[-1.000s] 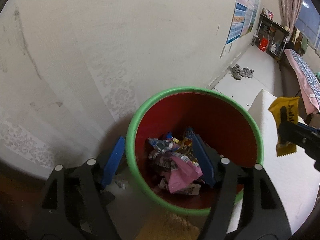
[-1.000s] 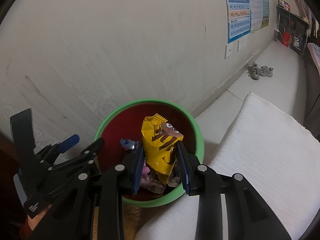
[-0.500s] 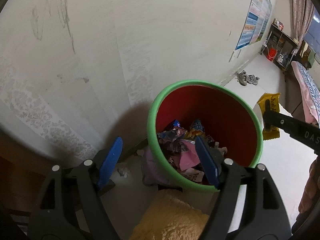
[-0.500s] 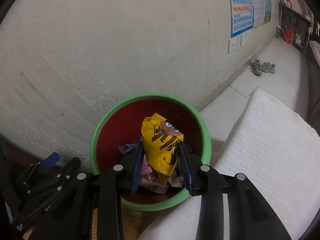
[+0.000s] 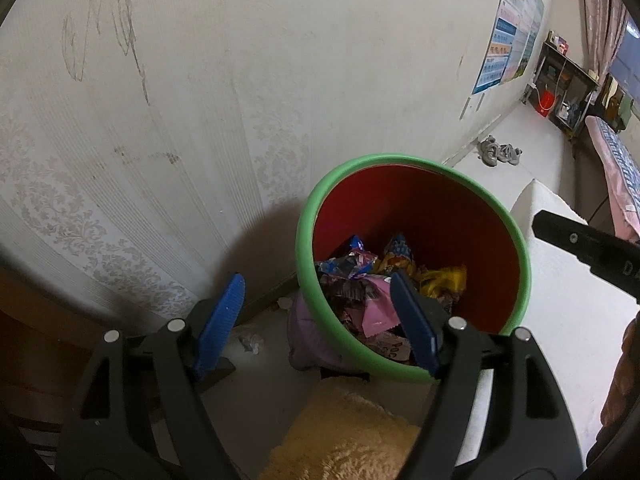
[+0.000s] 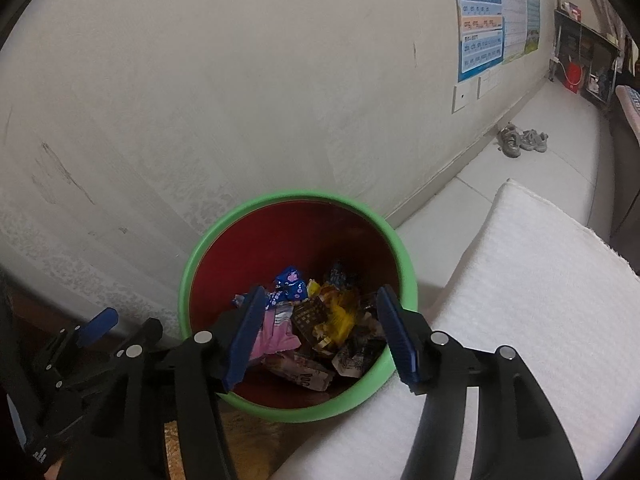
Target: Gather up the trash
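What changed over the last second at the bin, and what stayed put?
The right gripper has just been opening and let go of the yellow wrapper, which dropped onto the trash in the bin; nothing is between its fingers now. The left gripper shifted sideways, open and empty throughout. The bin and right gripper kept their places.

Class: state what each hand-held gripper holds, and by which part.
Nothing: left hand-held gripper and right hand-held gripper, just opened, are empty; crumpled yellow wrapper lies in the bin.
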`<state>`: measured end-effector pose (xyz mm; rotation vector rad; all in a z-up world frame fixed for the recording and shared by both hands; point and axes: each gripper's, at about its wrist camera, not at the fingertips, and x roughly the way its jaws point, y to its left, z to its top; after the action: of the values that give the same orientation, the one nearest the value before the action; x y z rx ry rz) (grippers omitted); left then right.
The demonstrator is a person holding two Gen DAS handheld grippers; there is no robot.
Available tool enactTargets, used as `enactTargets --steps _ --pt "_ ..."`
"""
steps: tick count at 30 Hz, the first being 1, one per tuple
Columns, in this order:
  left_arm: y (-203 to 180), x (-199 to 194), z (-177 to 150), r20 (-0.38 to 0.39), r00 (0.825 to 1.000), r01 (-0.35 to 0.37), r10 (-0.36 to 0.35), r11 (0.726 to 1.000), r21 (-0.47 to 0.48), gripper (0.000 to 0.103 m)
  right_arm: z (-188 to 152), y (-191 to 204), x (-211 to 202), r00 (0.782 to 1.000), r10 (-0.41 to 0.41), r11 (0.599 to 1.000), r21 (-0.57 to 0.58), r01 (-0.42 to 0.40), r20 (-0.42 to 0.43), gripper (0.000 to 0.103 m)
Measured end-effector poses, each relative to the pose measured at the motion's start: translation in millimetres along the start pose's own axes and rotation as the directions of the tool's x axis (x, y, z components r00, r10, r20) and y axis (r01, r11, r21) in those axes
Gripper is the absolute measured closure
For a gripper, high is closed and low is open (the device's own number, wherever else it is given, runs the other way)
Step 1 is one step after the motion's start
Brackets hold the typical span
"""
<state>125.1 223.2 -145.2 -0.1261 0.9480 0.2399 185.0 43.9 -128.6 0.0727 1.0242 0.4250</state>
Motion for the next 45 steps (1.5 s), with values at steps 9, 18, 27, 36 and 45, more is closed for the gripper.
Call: enactTargets --steps 9,18,27,36,45 --pt "-27 -39 -2 0.101 0.995 0.012 -0.017 0.999 0.051 0.014 -39 -25 -64 0.992 -0.045 0.999 0.006 0.045 0.118 0.029" --pt "-93 -112 -12 0.299 0.953 0.006 -0.045 0.992 0.129 0.006 -89 -77 -159 0.958 -0.072 0.994 0.098 0.046 0.278 0.007" --pt "-148 -184 -26 0.441 0.894 0.009 -0.085 0.985 0.173 0.006 -128 -95 -254 0.841 -0.113 0.992 0.115 0.061 0.53 0.007" --pt "-174 -223 -38 0.512 0.854 -0.001 -0.09 0.985 0.175 0.005 -150 -101 -295 0.781 -0.236 0.972 0.137 0.192 0.579 0.007" --pt "-182 -238 -42 0.539 0.84 -0.038 -0.068 0.982 0.184 0.005 -158 -101 -304 0.771 -0.22 0.975 0.145 0.167 0.597 0.007"
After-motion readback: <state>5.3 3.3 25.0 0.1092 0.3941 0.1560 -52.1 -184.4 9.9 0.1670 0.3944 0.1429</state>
